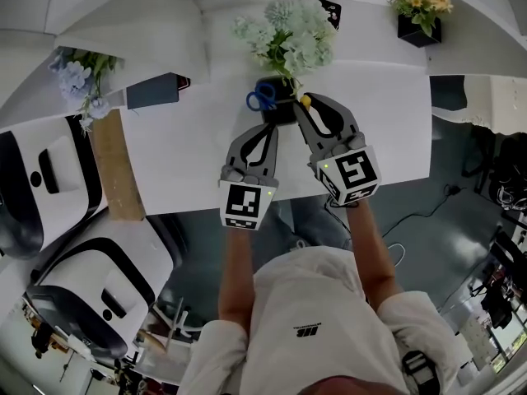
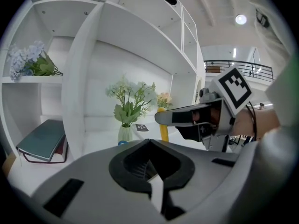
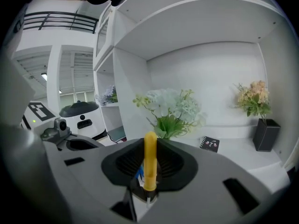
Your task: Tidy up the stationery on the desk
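Note:
A black pen holder [image 1: 278,113] stands on the white desk [image 1: 189,146] with blue scissors [image 1: 261,98] sticking out of it. My right gripper [image 1: 306,105] is shut on a yellow pen [image 1: 305,100], held upright right beside the holder's right rim. In the right gripper view the pen [image 3: 150,160] stands between the jaws, above a bit of blue. My left gripper [image 1: 270,125] is shut and holds nothing, its tips at the holder's near side. The left gripper view shows its closed jaws, with the yellow pen [image 2: 164,130] and the right gripper [image 2: 205,118] just beyond.
Behind the holder is a vase of pale green flowers [image 1: 288,38], with a small black card [image 1: 330,11] and a black pot of orange flowers [image 1: 420,11] farther back. A dark book [image 1: 153,90] lies on the left shelf. White machines [image 1: 49,179] stand left of the desk.

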{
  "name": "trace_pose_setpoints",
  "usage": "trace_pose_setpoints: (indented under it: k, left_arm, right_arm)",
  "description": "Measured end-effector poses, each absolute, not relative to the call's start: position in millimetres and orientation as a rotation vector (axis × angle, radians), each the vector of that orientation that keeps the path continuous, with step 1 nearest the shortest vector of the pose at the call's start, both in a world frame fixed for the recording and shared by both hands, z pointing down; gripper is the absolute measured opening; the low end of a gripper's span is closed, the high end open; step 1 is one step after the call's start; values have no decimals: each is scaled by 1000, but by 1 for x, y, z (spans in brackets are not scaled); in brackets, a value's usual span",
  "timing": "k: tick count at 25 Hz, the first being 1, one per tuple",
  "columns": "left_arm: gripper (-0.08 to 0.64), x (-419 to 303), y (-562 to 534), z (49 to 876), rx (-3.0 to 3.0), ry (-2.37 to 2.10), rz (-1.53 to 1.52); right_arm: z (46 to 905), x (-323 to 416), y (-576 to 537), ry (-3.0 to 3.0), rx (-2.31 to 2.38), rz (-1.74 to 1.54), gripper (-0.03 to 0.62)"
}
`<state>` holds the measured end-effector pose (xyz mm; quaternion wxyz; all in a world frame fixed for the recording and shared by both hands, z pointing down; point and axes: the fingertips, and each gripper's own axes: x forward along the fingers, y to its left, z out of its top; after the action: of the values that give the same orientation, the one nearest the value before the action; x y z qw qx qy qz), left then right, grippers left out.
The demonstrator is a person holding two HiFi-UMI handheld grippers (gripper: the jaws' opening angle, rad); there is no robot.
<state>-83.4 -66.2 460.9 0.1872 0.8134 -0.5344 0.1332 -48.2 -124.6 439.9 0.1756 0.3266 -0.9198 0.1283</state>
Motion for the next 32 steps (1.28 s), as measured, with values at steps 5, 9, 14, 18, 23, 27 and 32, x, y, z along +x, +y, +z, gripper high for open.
trace_pose_setpoints:
  k: [5,9,14,18,23,27,32]
  left_arm:
    - [0,-90,-68,463,2272,-1520,367]
    - [0,-95,-69,466,2261,-1526,365]
    - [0,-97,-70,469,2254,-1526,366]
    - [0,-98,-70,469,2254,-1524,363]
    - [0,-99,-70,467,2263,-1521,365]
    - [0,-96,-71,467,2273,-1508,367]
    - [0,-86,-72,469,2295,-1475,374]
  right_arm:
    - [437,-60,-131,-2649,925,352,61]
    - [442,-67,-136,-2654,920,339,61]
    - [458,-73,-138,-2624,898,325,63]
    - [479,-75,-135,-2569,877,320,66]
    - [486,-72,-132,-2543,878,322,104]
    - [484,-61,-130,-2536,904,328,100]
    - [488,-41,-126,-2504,949,343,95]
